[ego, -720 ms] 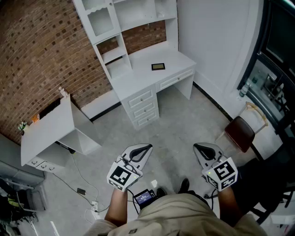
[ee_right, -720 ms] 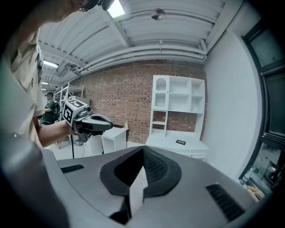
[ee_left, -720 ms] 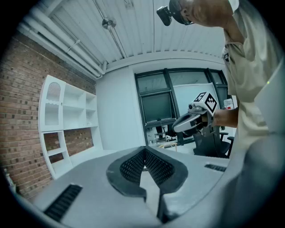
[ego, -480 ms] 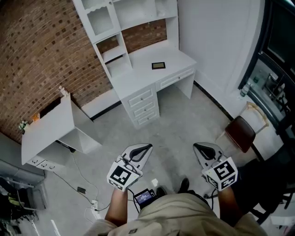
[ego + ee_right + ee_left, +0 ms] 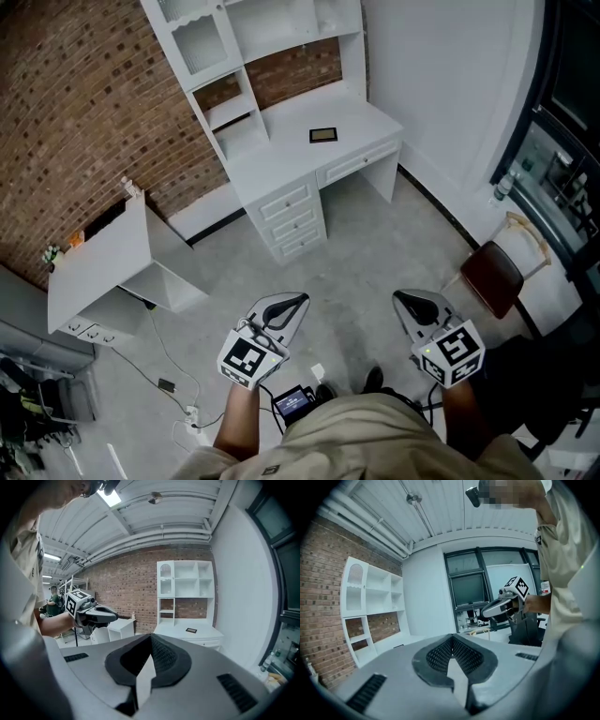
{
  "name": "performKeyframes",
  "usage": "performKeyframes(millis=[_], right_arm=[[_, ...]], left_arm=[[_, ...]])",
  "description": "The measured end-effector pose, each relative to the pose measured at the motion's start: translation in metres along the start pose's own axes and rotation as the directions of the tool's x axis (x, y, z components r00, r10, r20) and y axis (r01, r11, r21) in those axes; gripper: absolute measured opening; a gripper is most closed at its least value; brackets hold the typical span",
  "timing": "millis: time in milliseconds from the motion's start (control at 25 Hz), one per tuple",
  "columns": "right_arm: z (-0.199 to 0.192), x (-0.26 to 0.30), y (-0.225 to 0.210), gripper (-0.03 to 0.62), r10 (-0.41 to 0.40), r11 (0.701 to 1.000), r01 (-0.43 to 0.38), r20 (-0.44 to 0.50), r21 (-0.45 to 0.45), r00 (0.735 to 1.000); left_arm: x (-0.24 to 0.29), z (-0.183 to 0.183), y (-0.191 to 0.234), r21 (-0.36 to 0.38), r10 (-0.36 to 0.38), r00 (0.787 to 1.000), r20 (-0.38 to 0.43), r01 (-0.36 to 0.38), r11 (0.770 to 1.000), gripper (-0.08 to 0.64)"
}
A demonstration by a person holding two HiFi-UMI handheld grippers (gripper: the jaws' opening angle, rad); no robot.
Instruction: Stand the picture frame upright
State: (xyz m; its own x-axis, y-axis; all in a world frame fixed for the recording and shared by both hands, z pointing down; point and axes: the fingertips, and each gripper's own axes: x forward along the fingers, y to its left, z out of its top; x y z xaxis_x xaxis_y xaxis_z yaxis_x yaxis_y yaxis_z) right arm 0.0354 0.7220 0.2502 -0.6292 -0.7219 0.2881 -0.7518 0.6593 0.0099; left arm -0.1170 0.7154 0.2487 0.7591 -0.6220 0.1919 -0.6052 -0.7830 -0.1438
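Observation:
A small dark picture frame (image 5: pixel 322 135) lies flat on the white desk (image 5: pixel 291 155) far ahead; in the right gripper view the picture frame (image 5: pixel 191 630) shows as a small dark patch on the desktop. My left gripper (image 5: pixel 298 302) and right gripper (image 5: pixel 403 299) hang side by side over the grey floor, well short of the desk. Both are shut with nothing between their jaws. The left gripper view shows its own closed jaws (image 5: pixel 451 654) and, beyond them, the right gripper (image 5: pixel 486 613) in a hand.
White shelving (image 5: pixel 253 37) rises over the desk against a brick wall. A low white cabinet (image 5: pixel 103 262) stands at the left with cables (image 5: pixel 164 375) on the floor. A brown chair (image 5: pixel 492 272) and dark windows are at the right.
The view has shifted very slightly; both grippers stay where they were, still shut.

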Motion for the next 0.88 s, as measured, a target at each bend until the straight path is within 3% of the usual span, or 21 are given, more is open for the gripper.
performKeyframes(millis=[480,880], right_arm=[[-0.008,0.005,-0.115,0.003,0.057,0.998,-0.057,0.004,0.006,0.998],[-0.021,0.018,-0.176,0.003,0.066,0.996,-0.065,-0.002,0.055,0.998]], left_arm=[[0.099,0.024,0.005,0.018,0.071,0.996,-0.046,-0.07,0.997,0.007],[0.162,0.031,0.023,0.036,0.055,0.996,-0.076,-0.052,0.998,0.006]])
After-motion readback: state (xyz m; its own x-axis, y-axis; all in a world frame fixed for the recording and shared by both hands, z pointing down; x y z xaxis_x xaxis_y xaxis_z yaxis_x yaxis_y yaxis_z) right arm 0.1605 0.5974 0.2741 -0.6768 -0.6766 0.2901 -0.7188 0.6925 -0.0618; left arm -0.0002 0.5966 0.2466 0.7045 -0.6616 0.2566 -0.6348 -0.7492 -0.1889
